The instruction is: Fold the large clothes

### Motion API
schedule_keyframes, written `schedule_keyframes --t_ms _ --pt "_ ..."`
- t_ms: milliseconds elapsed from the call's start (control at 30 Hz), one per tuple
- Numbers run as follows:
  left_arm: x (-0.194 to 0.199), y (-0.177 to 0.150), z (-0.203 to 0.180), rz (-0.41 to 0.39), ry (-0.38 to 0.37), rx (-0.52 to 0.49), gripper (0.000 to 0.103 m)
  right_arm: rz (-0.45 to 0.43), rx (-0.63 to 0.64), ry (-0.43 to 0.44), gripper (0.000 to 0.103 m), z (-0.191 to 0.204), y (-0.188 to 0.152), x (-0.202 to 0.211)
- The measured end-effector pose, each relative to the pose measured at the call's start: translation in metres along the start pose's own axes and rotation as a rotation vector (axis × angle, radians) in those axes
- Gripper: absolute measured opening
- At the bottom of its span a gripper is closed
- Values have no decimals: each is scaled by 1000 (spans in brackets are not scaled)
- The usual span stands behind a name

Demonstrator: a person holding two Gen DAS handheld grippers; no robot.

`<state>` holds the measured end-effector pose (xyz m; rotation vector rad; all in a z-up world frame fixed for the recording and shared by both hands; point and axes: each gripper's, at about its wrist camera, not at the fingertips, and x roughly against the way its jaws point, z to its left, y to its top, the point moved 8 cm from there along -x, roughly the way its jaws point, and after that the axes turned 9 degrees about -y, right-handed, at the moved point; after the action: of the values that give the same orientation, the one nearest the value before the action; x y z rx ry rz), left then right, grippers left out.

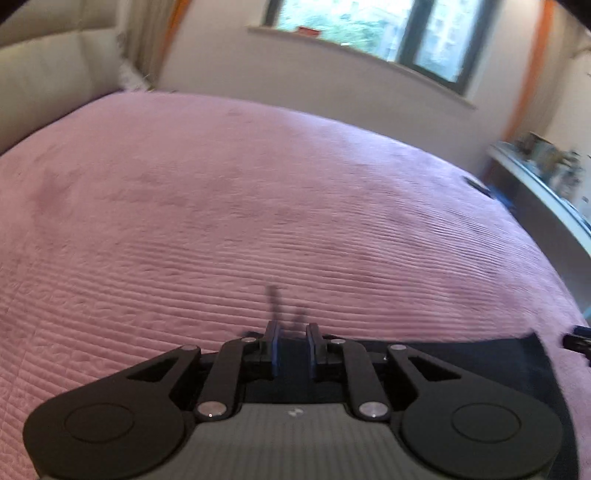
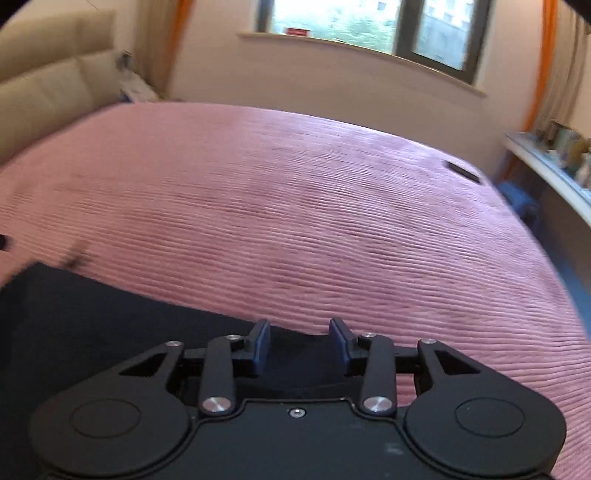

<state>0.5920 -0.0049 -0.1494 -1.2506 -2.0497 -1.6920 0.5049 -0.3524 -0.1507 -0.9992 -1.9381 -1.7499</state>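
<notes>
A black garment (image 2: 74, 314) lies flat on the pink ribbed bedspread (image 2: 295, 184), filling the lower left of the right wrist view. My right gripper (image 2: 300, 325) is open at the garment's far edge; a bump of black cloth sits low between the blue pads (image 2: 262, 339), untouched. In the left wrist view the garment (image 1: 480, 354) stretches right from under my left gripper (image 1: 293, 326), whose pads stand a narrow gap apart with nothing pinched. Thin dark threads (image 1: 273, 302) blur just beyond its tips.
The bedspread (image 1: 258, 184) runs far ahead of both grippers. A beige headboard (image 1: 44, 74) stands at left and a window (image 1: 369, 26) behind. A cluttered white shelf (image 2: 554, 166) lines the right side. A small dark object (image 2: 463, 170) rests near the bed's far right corner.
</notes>
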Motion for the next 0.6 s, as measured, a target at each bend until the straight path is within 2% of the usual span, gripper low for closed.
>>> schedule_keyframes --t_ms 67,133,167,200,233,267,333,400,467,533,567,600 --pt "-3 -15 -26 12 -72 18 15 38 -28 119 20 36 -6 2" --pt "-19 -40 -42 59 -134 77 16 82 -25 192 8 73 -19 -9" --pt "-28 -55 -46 75 -141 91 17 109 -8 207 7 88 -29 -19" --pt "-36 -72 -46 81 -111 63 16 137 13 195 6 97 -41 -30" --pt "-41 -86 -40 96 -50 35 13 158 24 168 0 97 -54 -37" --pt "-43 -99 -30 104 -7 28 12 167 25 145 0 89 -66 -41" --pt "-31 -112 -5 80 11 93 3 173 4 99 0 62 -82 -38" --pt "-14 -114 13 56 -27 167 3 201 -38 68 0 31 -95 -32" --pt "3 -114 22 51 22 173 3 256 -56 -36 0 4 -109 -30" --pt "20 -113 23 56 43 180 4 300 -153 -22 0 -16 -118 -20" --pt "31 -113 18 63 20 197 4 301 -186 -8 7 -20 -116 -9" --pt "37 -112 12 67 -8 209 7 280 -194 10 7 -15 -111 7"
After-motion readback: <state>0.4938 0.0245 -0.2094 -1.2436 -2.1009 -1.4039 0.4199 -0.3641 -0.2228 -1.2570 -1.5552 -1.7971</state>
